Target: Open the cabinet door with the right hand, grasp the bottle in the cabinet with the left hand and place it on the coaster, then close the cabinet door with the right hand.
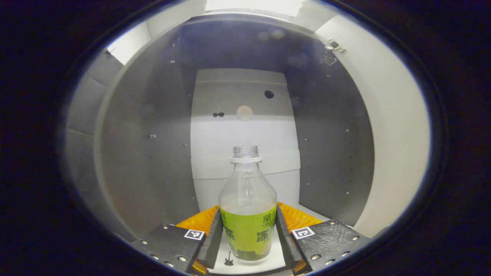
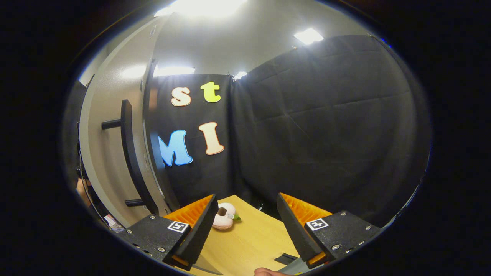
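A clear plastic bottle (image 1: pixel 247 199) with a green label and no cap stands upright on the white cabinet floor (image 1: pixel 253 264). My left gripper (image 1: pixel 248 237) reaches into the cabinet, and both its fingers (image 1: pixel 213 239) press against the labelled lower body of the bottle. The pale cabinet door (image 1: pixel 395 134) is swung open at the right of the left gripper view. In the right gripper view that door (image 2: pixel 103 161) stands at the left with its black bar handle (image 2: pixel 128 153). My right gripper (image 2: pixel 245 222) is open, clear of the handle, above a wooden table (image 2: pixel 249 241). A small pale peach-shaped coaster (image 2: pixel 224 221) lies there.
Grey cabinet side walls (image 1: pixel 145 153) close in on both sides of the bottle, with a white back panel (image 1: pixel 245 134) behind it. A hinge (image 1: pixel 335 45) sits at the door's top. A small dark flat object (image 2: pixel 285 257) lies on the table near a person's fingertip (image 2: pixel 264 272).
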### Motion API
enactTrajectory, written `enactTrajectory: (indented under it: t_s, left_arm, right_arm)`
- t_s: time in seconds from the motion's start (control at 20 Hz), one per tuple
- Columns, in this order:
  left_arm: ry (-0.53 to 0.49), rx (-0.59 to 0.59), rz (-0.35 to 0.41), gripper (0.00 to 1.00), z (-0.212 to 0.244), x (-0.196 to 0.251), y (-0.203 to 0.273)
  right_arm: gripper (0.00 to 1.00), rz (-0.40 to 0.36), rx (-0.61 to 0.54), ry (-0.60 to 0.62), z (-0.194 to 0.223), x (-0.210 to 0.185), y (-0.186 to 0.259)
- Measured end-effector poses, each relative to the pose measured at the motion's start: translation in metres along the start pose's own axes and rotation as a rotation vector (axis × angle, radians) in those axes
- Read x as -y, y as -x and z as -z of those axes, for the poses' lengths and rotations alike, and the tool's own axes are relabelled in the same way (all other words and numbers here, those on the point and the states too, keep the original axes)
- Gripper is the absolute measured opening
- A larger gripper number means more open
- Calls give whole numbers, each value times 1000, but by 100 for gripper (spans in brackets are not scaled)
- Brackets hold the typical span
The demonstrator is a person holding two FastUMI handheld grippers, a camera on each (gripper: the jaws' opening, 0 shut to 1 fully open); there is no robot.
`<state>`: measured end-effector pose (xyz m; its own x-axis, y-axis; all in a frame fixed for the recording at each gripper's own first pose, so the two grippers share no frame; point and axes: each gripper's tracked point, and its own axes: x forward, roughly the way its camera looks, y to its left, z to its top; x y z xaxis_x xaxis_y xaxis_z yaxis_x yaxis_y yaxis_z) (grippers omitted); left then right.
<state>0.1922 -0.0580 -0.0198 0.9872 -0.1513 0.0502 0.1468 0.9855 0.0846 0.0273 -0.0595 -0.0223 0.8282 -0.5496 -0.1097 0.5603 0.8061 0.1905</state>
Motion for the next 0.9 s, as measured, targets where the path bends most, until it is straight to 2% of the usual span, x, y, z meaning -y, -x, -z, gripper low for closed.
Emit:
enactTrajectory:
  t_s: [0.1, 0.25, 0.3, 0.35, 0.55, 0.7, 0.8, 0.9]
  left_arm:
    - [-26, 28, -13, 72, 0, 5, 3]
    - [-59, 51, -64, 72, 8, 12, 2]
    - [-60, 51, -81, 72, 13, 11, 1]
    - [-59, 47, -96, 72, 17, 10, -1]
    - [-98, 40, -161, 72, 19, 8, -5]
    - [-131, 32, -193, 72, 23, 7, -12]
    - [-155, 44, -253, 72, 17, 1, -9]
    - [-165, 73, -298, 69, 14, 0, -5]
  right_arm:
    - [95, -40, -25, -24, 4, 0, -3]
    - [95, -112, -38, -15, 1, 10, -8]
    - [92, -140, -40, -11, 0, 14, -12]
    - [95, -166, -46, -11, 0, 15, -16]
    - [95, -267, -95, -4, 12, 19, -27]
    - [95, -343, -89, 21, 17, 23, -32]
    - [95, -363, -76, 56, 21, 30, -33]
    - [95, -330, -27, 87, 16, 44, -35]
